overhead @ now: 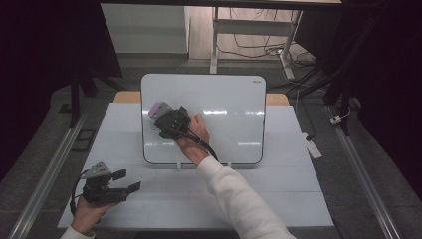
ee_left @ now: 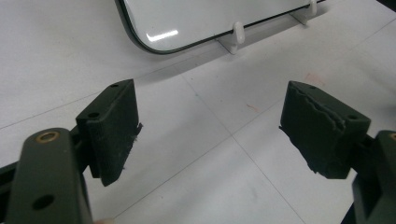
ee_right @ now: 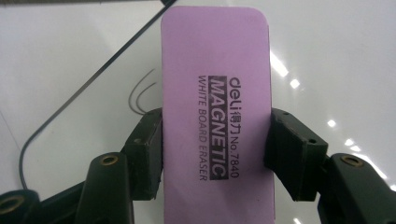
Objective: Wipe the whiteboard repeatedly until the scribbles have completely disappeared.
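Clamping the purple eraser (ee_right: 215,116) against the whiteboard (overhead: 224,99), your right tool (ee_right: 215,154) grips it; left tool (ee_left: 210,135) gapes wide above the tabletop (ee_left: 196,186).

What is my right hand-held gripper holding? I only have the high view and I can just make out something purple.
Observer: A purple whiteboard eraser, clamped between both jaws of the right hand-held gripper.
Operator: Any ink near it?
Observer: Yes, two short curved pen strokes on the whiteboard, beside the eraser.
Operator: And the left hand-held gripper?
Observer: The left hand-held gripper is open with nothing between its jaws, over the table.
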`<action>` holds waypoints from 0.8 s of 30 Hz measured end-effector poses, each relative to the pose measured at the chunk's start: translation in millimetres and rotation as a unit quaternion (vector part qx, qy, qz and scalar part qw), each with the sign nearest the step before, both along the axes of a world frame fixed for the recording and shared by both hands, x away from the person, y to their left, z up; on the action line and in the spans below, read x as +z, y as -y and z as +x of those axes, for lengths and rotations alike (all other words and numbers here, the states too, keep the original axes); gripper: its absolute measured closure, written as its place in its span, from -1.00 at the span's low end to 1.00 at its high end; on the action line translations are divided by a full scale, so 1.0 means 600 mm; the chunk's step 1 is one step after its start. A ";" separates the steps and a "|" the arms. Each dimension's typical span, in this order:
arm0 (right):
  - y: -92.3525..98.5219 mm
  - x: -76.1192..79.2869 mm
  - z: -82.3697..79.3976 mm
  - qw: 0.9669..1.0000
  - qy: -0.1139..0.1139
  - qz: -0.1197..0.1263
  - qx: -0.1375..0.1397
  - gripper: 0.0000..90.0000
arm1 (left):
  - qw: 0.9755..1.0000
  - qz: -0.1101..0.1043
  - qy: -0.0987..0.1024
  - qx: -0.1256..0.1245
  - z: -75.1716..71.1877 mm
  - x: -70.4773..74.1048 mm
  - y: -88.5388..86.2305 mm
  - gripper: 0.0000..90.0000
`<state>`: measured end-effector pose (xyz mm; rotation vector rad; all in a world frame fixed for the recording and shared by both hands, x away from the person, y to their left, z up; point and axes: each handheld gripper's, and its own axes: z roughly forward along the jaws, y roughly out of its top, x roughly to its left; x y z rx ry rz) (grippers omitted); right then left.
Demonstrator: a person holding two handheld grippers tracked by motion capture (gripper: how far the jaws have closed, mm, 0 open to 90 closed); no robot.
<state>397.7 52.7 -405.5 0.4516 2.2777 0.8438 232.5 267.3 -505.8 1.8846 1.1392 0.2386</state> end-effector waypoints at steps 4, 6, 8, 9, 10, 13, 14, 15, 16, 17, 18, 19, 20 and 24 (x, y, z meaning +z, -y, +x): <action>-0.004 -0.013 -0.013 1.000 -0.011 -0.007 0.012 -0.11 | 1.000 0.000 0.000 0.000 0.001 0.000 0.000 -0.56; -0.011 -0.032 -0.025 0.999 -0.019 -0.012 0.028 -0.11 | 1.000 0.001 0.000 0.002 0.001 -0.001 0.000 -0.56; -0.017 -0.048 -0.037 0.999 -0.027 -0.018 0.041 -0.11 | 1.000 0.001 0.000 0.002 0.001 -0.001 0.000 -0.56; -0.019 -0.055 -0.043 0.998 -0.030 -0.018 0.044 -0.11 | 1.000 0.001 0.000 0.002 0.001 -0.001 0.000 -0.56; -0.021 -0.062 -0.048 0.998 -0.032 -0.021 0.048 -0.11 | 1.000 0.001 0.000 0.002 0.000 -0.001 0.000 -0.56; -0.022 -0.074 -0.058 0.998 -0.032 -0.025 0.055 -0.11 | 1.000 0.002 -0.001 0.000 0.000 -0.001 0.000 -0.56; -0.021 -0.075 -0.059 0.998 -0.033 -0.027 0.054 -0.11 | 1.000 0.002 -0.001 0.000 0.000 -0.001 0.000 -0.56; -0.020 -0.075 -0.058 0.998 -0.035 -0.024 0.055 -0.11 | 1.000 0.002 -0.001 0.000 0.000 -0.001 0.001 -0.56; -0.018 -0.072 -0.057 0.998 -0.037 -0.025 0.052 -0.11 | 1.000 0.002 0.000 0.000 0.000 -0.001 0.000 -0.56; -0.014 -0.069 -0.054 0.998 -0.033 -0.022 0.048 -0.11 | 1.000 0.002 0.000 0.000 0.000 -0.001 0.000 -0.56; -0.011 -0.065 -0.051 0.998 -0.030 -0.019 0.044 -0.11 | 1.000 0.001 0.000 0.001 0.000 -0.001 0.000 -0.56; -0.007 -0.060 -0.047 0.999 -0.027 -0.011 0.037 -0.11 | 1.000 0.001 0.000 0.001 0.000 -0.001 0.000 -0.56; -0.003 -0.053 -0.042 0.999 -0.022 -0.010 0.029 -0.11 | 1.000 0.001 0.000 0.001 0.000 -0.001 0.000 -0.56; 0.015 -0.023 -0.018 1.000 -0.001 0.015 -0.001 -0.11 | 1.000 0.001 0.000 0.001 0.000 -0.001 0.000 -0.56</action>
